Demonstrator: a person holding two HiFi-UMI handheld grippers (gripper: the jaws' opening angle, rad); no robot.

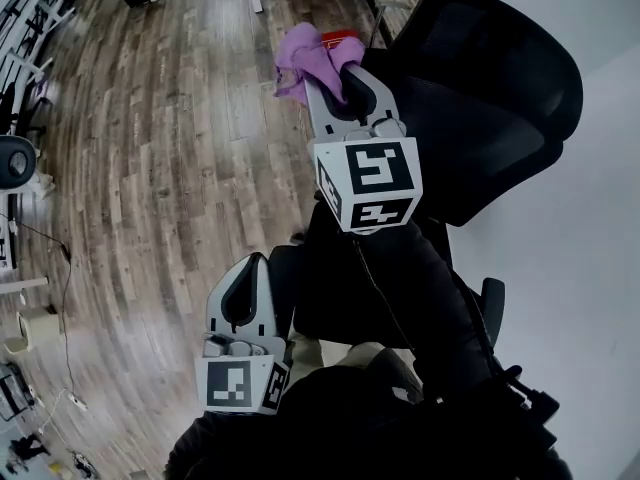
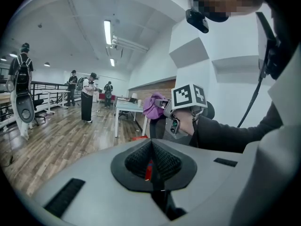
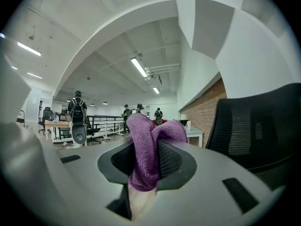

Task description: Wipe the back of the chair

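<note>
Purple cloth (image 3: 146, 149) clamped in right gripper (image 1: 335, 68) beside chair (image 1: 500, 88); left gripper (image 1: 250, 268) jaws together, empty. Only gripper views show people (image 2: 88, 98), desk (image 2: 127, 107).

The right tool (image 1: 338, 70) reaches to the upper centre of the head view. Its arm, in a dark sleeve (image 1: 415, 288), stretches forward from the lower right, and the jaws are clamped on a purple cloth (image 1: 303, 56). The left tool (image 1: 254, 266) sits lower, left of centre and close to the body, with its jaws pressed together.
</note>
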